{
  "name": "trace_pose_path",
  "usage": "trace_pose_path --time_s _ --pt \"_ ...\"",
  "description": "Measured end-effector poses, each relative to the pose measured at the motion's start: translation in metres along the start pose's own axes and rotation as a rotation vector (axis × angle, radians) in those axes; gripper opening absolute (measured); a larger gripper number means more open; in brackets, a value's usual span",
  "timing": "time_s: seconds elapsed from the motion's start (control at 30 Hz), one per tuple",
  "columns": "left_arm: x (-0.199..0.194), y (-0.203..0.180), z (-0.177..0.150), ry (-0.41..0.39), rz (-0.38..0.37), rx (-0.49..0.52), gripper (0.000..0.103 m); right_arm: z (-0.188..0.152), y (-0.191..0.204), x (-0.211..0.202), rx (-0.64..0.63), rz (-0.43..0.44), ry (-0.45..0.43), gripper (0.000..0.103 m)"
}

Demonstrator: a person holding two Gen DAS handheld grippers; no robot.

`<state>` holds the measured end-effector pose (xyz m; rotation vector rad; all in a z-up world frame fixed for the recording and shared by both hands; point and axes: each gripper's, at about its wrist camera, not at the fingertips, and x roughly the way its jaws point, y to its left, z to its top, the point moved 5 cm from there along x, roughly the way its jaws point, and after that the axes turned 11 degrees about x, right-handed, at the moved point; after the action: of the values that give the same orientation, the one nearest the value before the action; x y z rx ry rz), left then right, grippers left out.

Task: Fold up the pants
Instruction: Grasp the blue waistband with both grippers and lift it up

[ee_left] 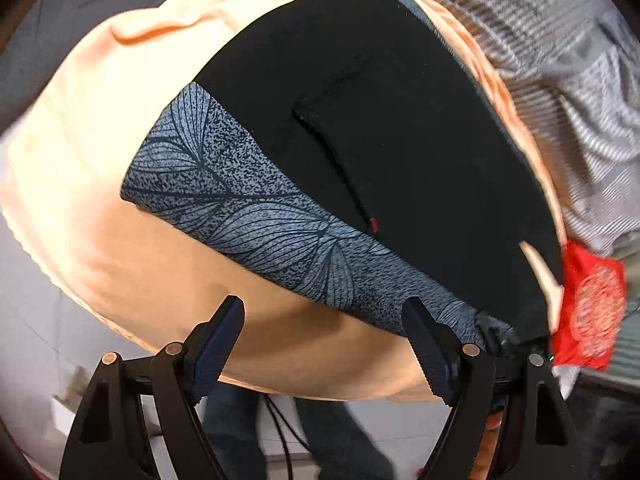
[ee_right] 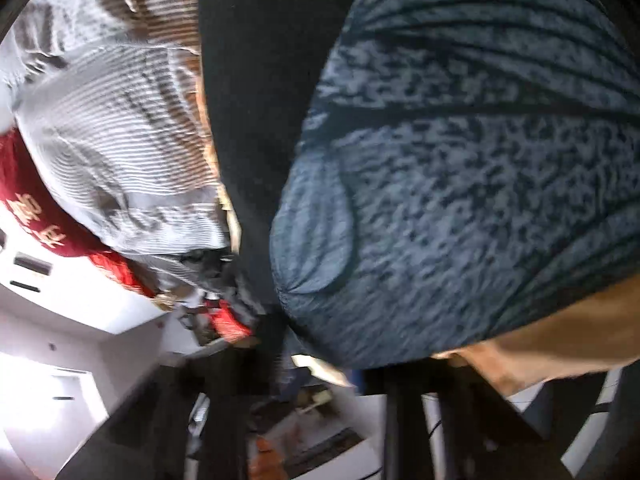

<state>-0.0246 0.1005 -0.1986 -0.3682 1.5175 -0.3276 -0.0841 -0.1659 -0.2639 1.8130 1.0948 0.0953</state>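
Note:
Black pants (ee_left: 380, 120) with a wide blue-grey leaf-print waistband (ee_left: 248, 216) lie flat on a peach cloth (ee_left: 88, 168). My left gripper (ee_left: 324, 320) hovers open and empty just in front of the waistband's near edge. In the right wrist view the waistband (ee_right: 460, 184) fills the frame very close and blurred, with black pant fabric (ee_right: 256, 120) beside it. My right gripper's fingers are hidden under the fabric there. The right gripper also shows at the waistband's right end (ee_left: 496, 336) in the left wrist view, seemingly pinching the cloth.
A grey striped garment (ee_left: 568, 92) and a red cloth (ee_left: 588, 308) lie to the right of the pants. The peach cloth's front edge drops to a pale floor (ee_left: 36, 340). Cables and a person's dark legs (ee_left: 340, 440) are below.

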Motion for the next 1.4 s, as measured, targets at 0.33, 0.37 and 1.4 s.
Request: trace_pose_path --time_s 0.33,0.37,1.4 --pt "-0.001 0.018 0.019 -0.082 -0.205 -0.177 0.082 -0.017 0.065 -0.022 -0.082 0.069 0.055 0.011" --pt "0.001 0.018 0.022 -0.088 -0.209 -0.174 0.082 -0.017 0.068 -0.022 -0.085 0.067 0.059 0.011" --pt "0.02 -0.055 0.257 -0.28 0.033 -0.077 0.02 0.153 0.247 0.08 -0.411 -0.375 0.166 0.009"
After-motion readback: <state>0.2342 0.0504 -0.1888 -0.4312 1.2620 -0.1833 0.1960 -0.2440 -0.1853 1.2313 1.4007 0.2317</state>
